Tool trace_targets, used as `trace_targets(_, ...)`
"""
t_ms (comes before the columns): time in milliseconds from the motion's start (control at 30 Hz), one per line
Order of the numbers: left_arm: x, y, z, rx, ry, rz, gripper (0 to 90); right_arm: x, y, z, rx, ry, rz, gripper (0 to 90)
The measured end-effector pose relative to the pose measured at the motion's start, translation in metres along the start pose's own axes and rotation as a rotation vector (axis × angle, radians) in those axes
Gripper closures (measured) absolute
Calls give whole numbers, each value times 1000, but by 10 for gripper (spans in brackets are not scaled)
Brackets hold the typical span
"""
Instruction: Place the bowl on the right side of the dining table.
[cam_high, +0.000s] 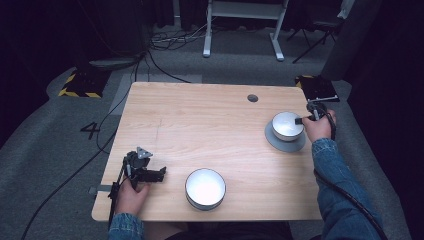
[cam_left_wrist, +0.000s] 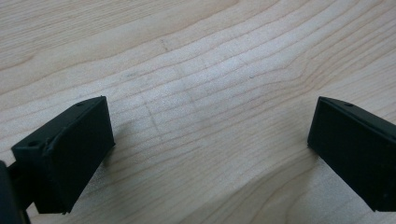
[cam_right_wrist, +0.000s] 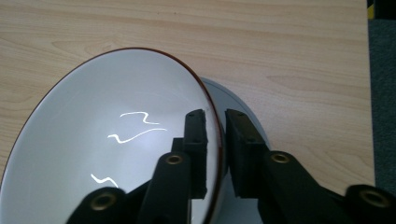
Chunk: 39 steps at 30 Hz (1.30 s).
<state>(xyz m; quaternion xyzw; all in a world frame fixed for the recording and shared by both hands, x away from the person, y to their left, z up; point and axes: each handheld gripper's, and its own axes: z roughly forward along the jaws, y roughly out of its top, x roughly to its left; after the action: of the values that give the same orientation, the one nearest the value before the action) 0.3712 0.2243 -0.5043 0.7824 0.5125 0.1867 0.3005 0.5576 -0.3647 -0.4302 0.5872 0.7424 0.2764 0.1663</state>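
Note:
A white bowl (cam_high: 287, 125) with a thin dark rim stands on a grey plate (cam_high: 285, 143) at the table's right side. My right gripper (cam_high: 300, 120) reaches it from the right. In the right gripper view the bowl (cam_right_wrist: 116, 154) has its rim running between the jaws of that gripper (cam_right_wrist: 215, 116), one pad inside the bowl and one outside over the plate (cam_right_wrist: 243, 112), with a thin gap showing beside the rim. My left gripper (cam_high: 161, 173) rests low at the front left, its jaws (cam_left_wrist: 210, 126) wide apart over bare wood with nothing between them.
A second white bowl (cam_high: 205, 188) sits near the front edge, just right of the left gripper. The wooden table (cam_high: 200, 125) has a small round hole (cam_high: 252, 98) at the back right. Cables lie on the carpet beyond it.

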Motion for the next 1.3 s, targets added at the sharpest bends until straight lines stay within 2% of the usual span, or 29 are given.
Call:
trace_targets(33, 0, 0, 0, 0, 0, 0, 4, 0, 0, 0, 0, 0, 0, 741)
trace_targets(67, 0, 0, 0, 0, -1, -1, 4, 0, 1, -1, -3, -21, -27, 672)
trace_targets(167, 0, 0, 0, 4, -2, 0, 4, -2, 0, -2, -16, -15, -18, 651)
trace_targets(200, 0, 0, 0, 0, 1, 0, 4, -3, 0, -3, -29, 1, -6, 619)
trace_targets(267, 0, 0, 0, 1, -6, -4, 4, -3, 0, -5, -40, -7, -9, 580)
trace_targets(533, 0, 0, 0, 3, -8, -4, 4, 4, 6, -15, -74, -17, -47, 488)
trace_targets(733, 0, 0, 0, 0, 2, 1, 4, 10, 9, -23, -97, -7, -82, 425)
trace_targets(800, 0, 0, 0, 1, -4, -3, 4, 15, 10, -26, -99, 3, -86, 407)
trace_targets(867, 0, 0, 0, 0, -2, -2, 4, 22, 11, -31, -103, 21, -119, 389)
trace_targets(933, 0, 0, 0, 1, -2, 0, 4, 24, 10, -34, -105, 26, -128, 383)
trace_targets(1067, 0, 0, 0, 0, -4, -3, 4, 35, 8, -46, -128, 105, -152, 373)
trace_targets(1300, 0, 0, 0, 2, -3, -5, 4, 52, 6, -64, -154, 146, -211, 358)
